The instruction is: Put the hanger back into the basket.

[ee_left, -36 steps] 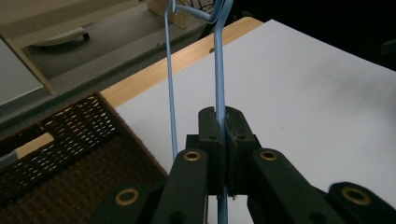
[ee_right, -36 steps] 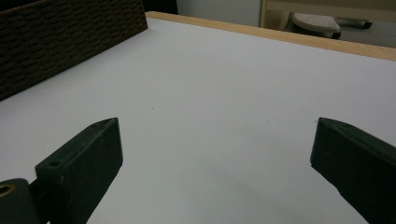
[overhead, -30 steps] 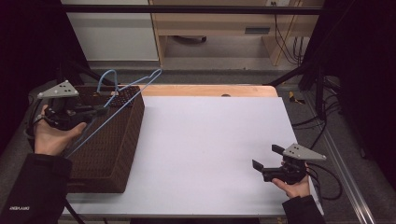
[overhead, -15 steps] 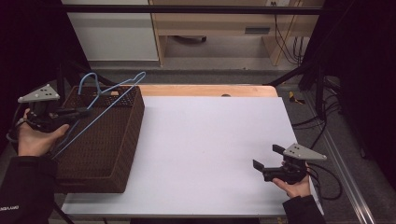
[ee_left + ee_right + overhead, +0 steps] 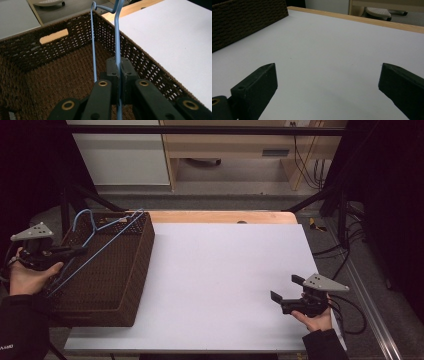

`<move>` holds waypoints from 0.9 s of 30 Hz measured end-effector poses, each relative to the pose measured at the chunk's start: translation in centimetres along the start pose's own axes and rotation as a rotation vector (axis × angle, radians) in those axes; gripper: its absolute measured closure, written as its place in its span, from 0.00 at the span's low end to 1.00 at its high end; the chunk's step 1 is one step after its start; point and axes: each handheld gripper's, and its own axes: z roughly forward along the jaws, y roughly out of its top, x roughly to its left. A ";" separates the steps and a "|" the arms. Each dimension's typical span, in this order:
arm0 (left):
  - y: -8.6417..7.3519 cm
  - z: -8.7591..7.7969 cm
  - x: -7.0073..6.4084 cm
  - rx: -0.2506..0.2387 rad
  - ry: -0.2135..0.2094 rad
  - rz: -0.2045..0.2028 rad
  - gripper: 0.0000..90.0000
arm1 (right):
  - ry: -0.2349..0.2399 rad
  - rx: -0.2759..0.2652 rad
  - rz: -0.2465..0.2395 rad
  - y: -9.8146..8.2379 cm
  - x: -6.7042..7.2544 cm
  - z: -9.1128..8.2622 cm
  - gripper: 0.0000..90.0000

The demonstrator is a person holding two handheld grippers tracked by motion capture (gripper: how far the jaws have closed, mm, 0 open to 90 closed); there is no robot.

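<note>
Both jaws of the left gripper (image 5: 119, 68) clamp a blue wire hanger (image 5: 117, 37) over the wicker basket (image 5: 131, 270); its hook is cut off there. Well right of the basket, the right gripper (image 5: 284, 289) gapes empty.

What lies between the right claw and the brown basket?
Only bare white table top, in the high view, between right claw and basket.
</note>
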 end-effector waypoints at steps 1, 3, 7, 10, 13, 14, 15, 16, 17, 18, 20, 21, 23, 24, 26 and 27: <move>-0.2 0.1 0.0 0.002 0.001 0.001 0.97 | 0.000 0.000 -0.001 0.0 0.0 0.0 0.03; -0.5 0.3 0.1 0.017 0.000 0.010 0.97 | 0.000 0.000 0.000 0.0 0.0 0.0 0.03; -1.2 1.2 0.1 0.044 -0.004 0.022 0.97 | 0.000 0.002 -0.003 0.0 0.0 0.1 0.03; -1.8 2.0 0.2 0.060 -0.001 0.028 0.97 | 0.002 0.000 -0.001 0.0 0.0 0.1 0.03; -2.3 2.8 0.1 0.078 -0.003 0.029 0.97 | 0.001 0.003 -0.005 -0.1 -0.1 0.1 0.03; -2.4 3.0 0.1 0.087 0.000 0.037 0.97 | 0.000 0.005 -0.004 -0.1 -0.1 0.1 0.03; -2.6 3.3 0.0 0.091 0.003 0.034 0.97 | 0.000 0.006 -0.003 -0.1 -0.1 0.2 0.03; -2.7 3.5 -0.1 0.104 0.006 0.044 0.97 | 0.001 0.005 0.001 -0.1 0.0 0.2 0.03; -2.9 3.7 -0.2 0.110 0.010 0.042 0.97 | 0.001 0.004 0.000 -0.1 0.0 0.2 0.03; -3.0 3.8 -0.2 0.121 0.010 0.044 0.97 | 0.002 0.004 0.002 -0.1 0.0 0.2 0.03; -3.3 4.2 -0.3 0.139 0.021 0.046 0.97 | 0.001 0.004 0.002 -0.1 0.0 0.2 0.03; -3.5 4.4 -0.4 0.152 0.021 0.046 0.97 | 0.001 0.004 0.002 -0.1 0.0 0.2 0.03; -3.9 4.8 -0.5 0.175 0.030 0.044 0.97 | 0.002 0.004 -0.001 -0.1 0.0 0.2 0.03; -4.1 5.0 -0.5 0.183 0.039 0.051 0.97 | 0.001 0.003 0.002 -0.1 0.0 0.2 0.03; -4.5 5.4 -0.6 0.202 0.045 0.046 0.97 | 0.000 0.005 0.000 -0.1 0.0 0.3 0.03; -4.6 5.6 -0.6 0.219 0.046 0.047 0.97 | -0.001 0.007 -0.002 -0.2 0.0 0.3 0.03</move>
